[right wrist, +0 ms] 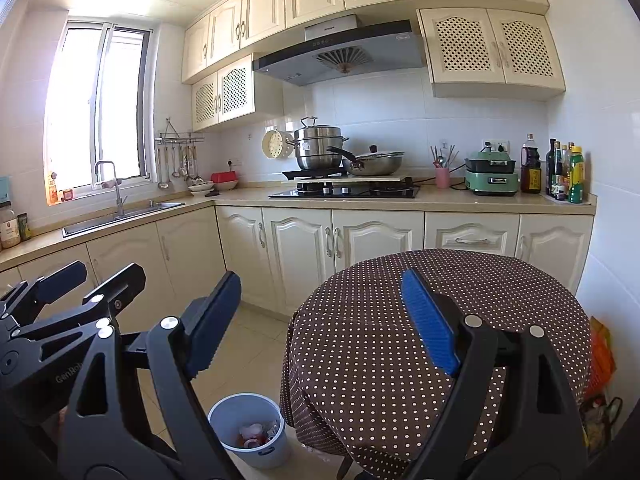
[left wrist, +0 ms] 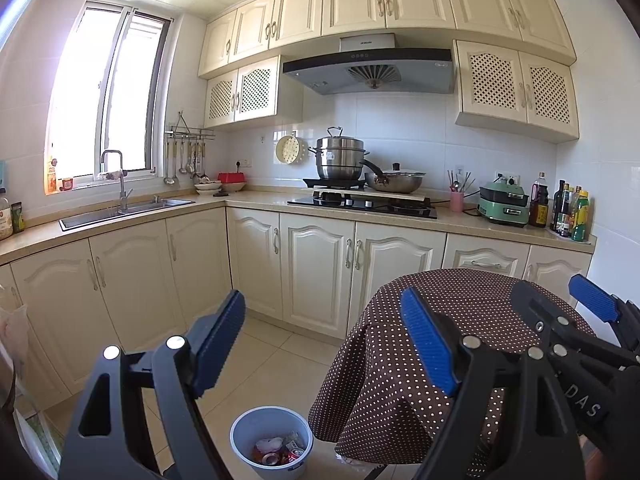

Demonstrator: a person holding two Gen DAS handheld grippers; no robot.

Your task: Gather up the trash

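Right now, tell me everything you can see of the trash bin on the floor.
The trash bin is a small round pale blue-grey bucket that looks like plastic. It stands upright and lidless on the tiled floor, beside the draped edge of the polka-dot tablecloth. It holds crushed cans and crumpled wrappers. Neither gripper touches it.

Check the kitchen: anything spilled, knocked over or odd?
Nothing stands out. The trash sits inside the upright bin on the floor beside the polka-dot table, whose visible top looks bare. Both tongs, left and right, are open and empty.

Pale blue trash bin (left wrist: 271, 444) upright on floor beside polka-dot table, cans and crumpled wrappers inside.
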